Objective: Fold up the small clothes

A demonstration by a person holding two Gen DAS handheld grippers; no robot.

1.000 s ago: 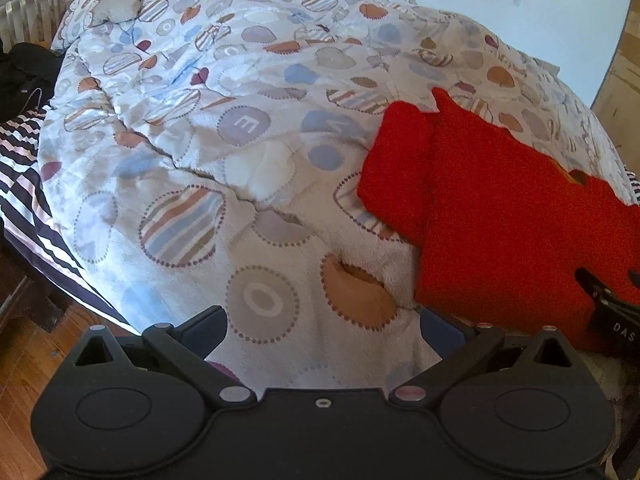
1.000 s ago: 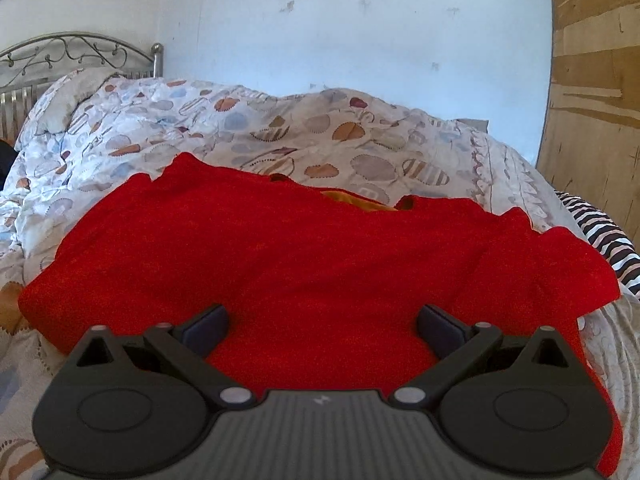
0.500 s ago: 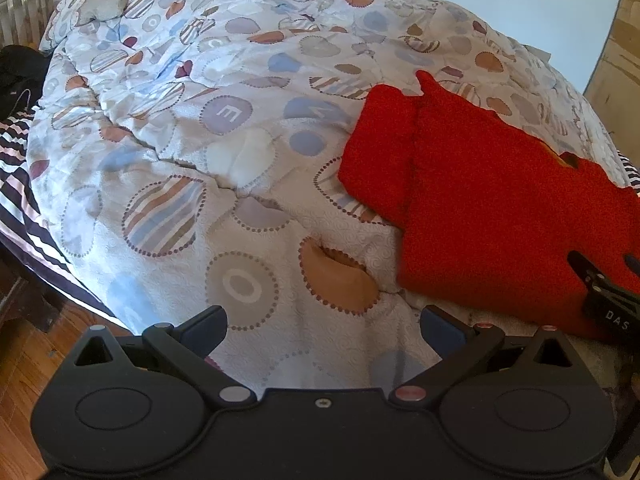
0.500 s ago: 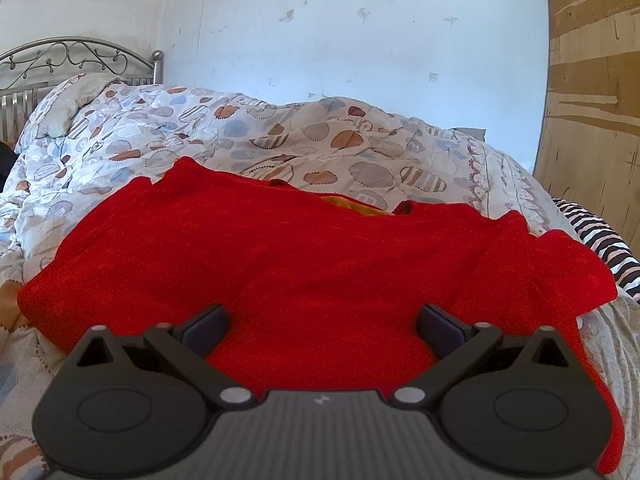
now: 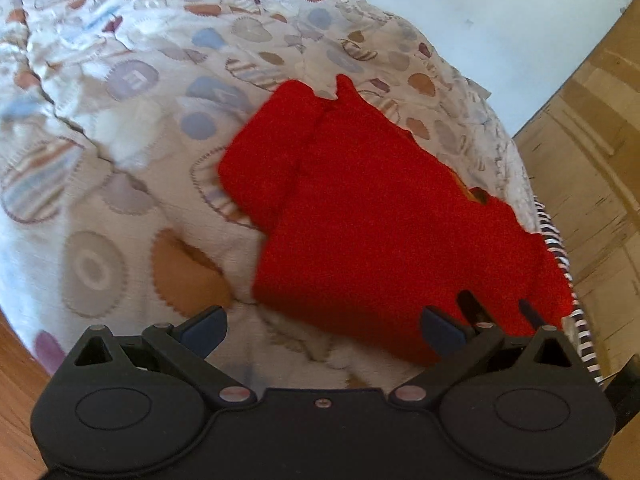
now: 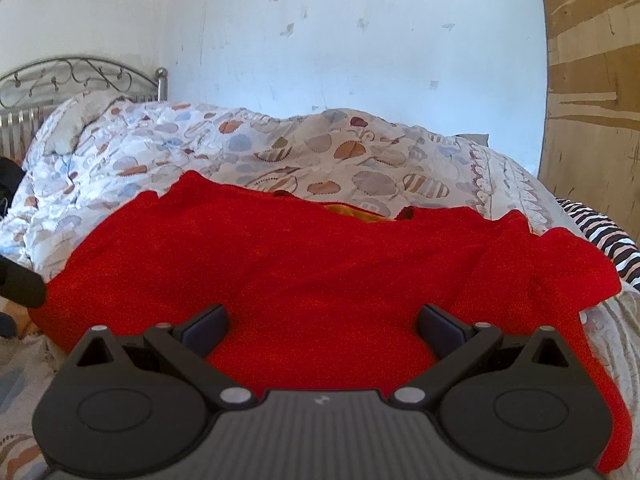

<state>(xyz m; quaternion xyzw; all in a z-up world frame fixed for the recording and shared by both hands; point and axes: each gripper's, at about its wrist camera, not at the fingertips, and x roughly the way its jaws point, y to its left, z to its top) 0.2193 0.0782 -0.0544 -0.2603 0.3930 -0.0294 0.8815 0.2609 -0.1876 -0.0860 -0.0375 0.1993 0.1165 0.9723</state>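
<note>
A small red knitted garment (image 5: pixel 380 216) lies spread on the patterned quilt (image 5: pixel 132 168), one sleeve folded out toward the left. My left gripper (image 5: pixel 322 326) hovers open at the garment's near left corner, nothing between its fingers. In the right wrist view the same red garment (image 6: pixel 304 264) fills the middle, with an orange lining showing at its far edge. My right gripper (image 6: pixel 322 326) stands open just above the garment's near hem. The right gripper's dark fingers (image 5: pixel 474 308) show over the red cloth in the left wrist view.
A metal headboard (image 6: pixel 76 80) and pillow sit far left. A white wall (image 6: pixel 340 48) is behind the bed and a wooden panel (image 6: pixel 592 100) at the right. A striped sheet (image 6: pixel 604 228) shows at the bed's right edge; wooden floor (image 5: pixel 12 360) lies below left.
My left gripper has swung right, toward the red garment, which now sits centred in its view. My right gripper has pulled back and tilted up slightly. Both stayed open.
</note>
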